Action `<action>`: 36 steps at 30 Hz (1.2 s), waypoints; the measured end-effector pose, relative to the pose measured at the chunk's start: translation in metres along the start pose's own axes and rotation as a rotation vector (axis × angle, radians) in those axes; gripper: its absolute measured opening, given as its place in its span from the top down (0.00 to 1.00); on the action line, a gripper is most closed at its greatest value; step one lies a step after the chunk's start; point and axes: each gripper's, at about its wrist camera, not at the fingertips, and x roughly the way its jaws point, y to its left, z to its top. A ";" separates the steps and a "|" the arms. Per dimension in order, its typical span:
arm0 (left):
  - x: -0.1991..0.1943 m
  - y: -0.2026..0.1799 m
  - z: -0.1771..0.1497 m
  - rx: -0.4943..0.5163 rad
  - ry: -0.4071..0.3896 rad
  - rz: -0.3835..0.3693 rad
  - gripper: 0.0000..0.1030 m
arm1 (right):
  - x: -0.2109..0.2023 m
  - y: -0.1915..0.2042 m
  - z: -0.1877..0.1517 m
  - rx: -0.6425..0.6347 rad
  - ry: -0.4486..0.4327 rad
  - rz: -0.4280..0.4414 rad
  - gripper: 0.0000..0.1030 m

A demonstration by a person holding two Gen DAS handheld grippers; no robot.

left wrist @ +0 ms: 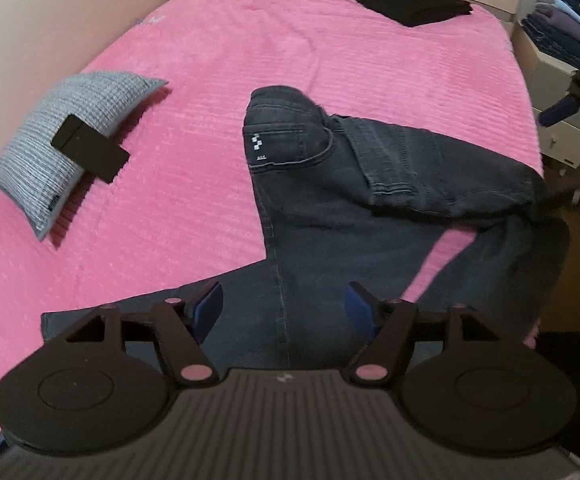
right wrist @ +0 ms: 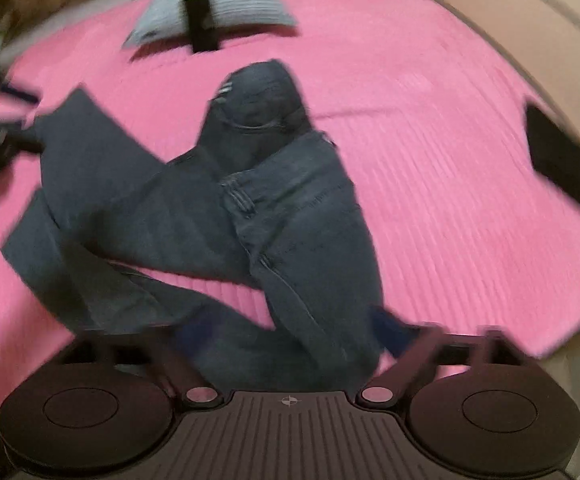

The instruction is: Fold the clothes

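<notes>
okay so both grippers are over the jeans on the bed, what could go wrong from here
1. The jeans lie crumpled, one leg doubled over the seat; closing the open left gripper here could pinch several layers and fold them crooked.
2. One leg trails toward the edge of the pink bedspread; a pull might drag it off.
3. The right gripper view is blurred, so its open jaws may land off target.

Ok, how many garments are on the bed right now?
2: jeans spread unfolded near the front edge, and a folded black garment at the far corner. More may lie out of view.
</notes>
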 end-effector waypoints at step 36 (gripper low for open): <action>0.272 -0.010 0.191 -0.007 0.192 -0.111 0.25 | -0.017 -0.377 -0.182 0.892 -0.075 0.163 0.95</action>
